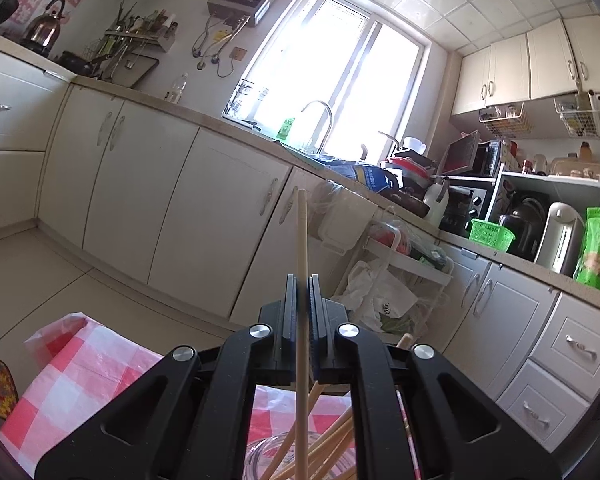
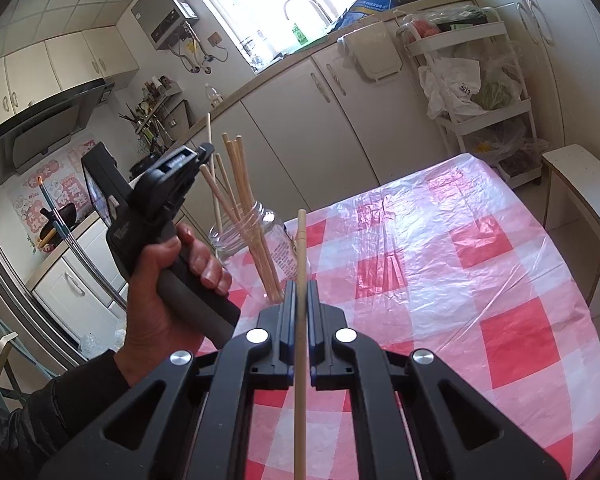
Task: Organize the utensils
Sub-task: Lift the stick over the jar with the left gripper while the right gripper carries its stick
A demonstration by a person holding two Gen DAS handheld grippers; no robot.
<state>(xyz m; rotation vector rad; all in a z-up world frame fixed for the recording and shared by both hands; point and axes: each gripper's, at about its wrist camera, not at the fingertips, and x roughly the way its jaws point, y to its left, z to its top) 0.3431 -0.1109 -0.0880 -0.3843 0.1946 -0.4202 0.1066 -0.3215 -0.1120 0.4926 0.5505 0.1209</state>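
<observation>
Each hand-held gripper, left and right, clamps one light, stiff, slippery wooden chopstick mid-shaft; glass jar just ahead.

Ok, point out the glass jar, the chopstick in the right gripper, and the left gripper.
glass jar (image 2: 225, 241), right wrist view, on its rim.
chopstick (image 2: 301, 240), right wrist view, on its upper shaft.
left gripper (image 2: 206, 151), right wrist view, at its fingertips.

left black plastic hand-held gripper: dark blue pads, round silver screws | right black plastic hand-held gripper: same build, triangular cut-outs | left hand: grey grip, black sleeve
</observation>
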